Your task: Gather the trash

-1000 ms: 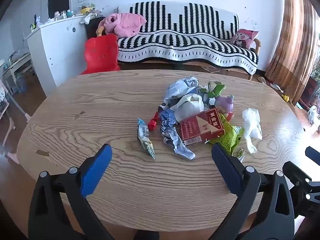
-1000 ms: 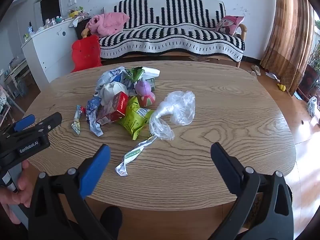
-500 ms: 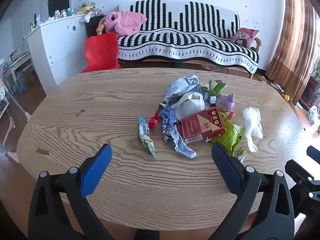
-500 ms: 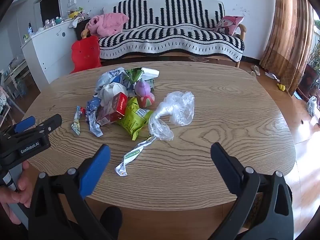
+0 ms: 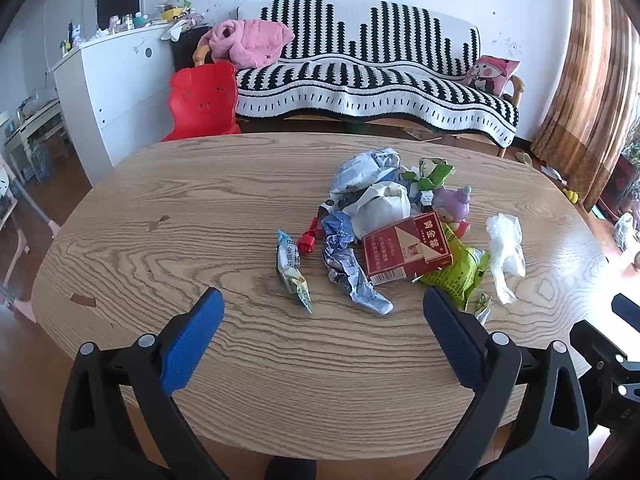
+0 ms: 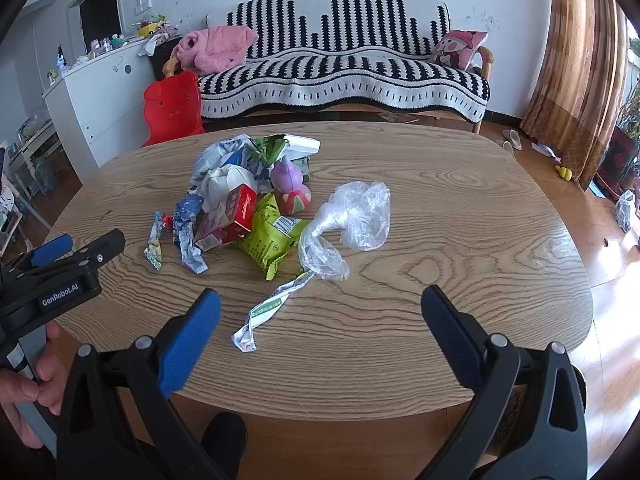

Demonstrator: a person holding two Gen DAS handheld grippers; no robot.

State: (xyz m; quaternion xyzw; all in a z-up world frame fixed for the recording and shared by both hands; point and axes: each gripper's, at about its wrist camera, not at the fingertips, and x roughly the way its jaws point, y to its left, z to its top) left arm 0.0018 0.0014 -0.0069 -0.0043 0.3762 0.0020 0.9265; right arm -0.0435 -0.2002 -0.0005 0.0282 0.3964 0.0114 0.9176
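A heap of trash lies on the oval wooden table: a red cigarette box, a green snack bag, a crumpled blue wrapper, a small blue-white sachet, a white crumpled bag and a clear plastic bag. The same heap shows in the right wrist view, with the clear plastic bag, the green snack bag and a torn wrapper strip nearest. My left gripper is open and empty, short of the heap. My right gripper is open and empty above the near table edge.
A purple toy figure stands among the trash. Behind the table are a red child's chair, a black-and-white striped sofa and a white cabinet. A brown curtain hangs at the right.
Both grippers have drifted slightly forward toward the heap, with the left wrist view a little closer. Nothing on the table has moved.
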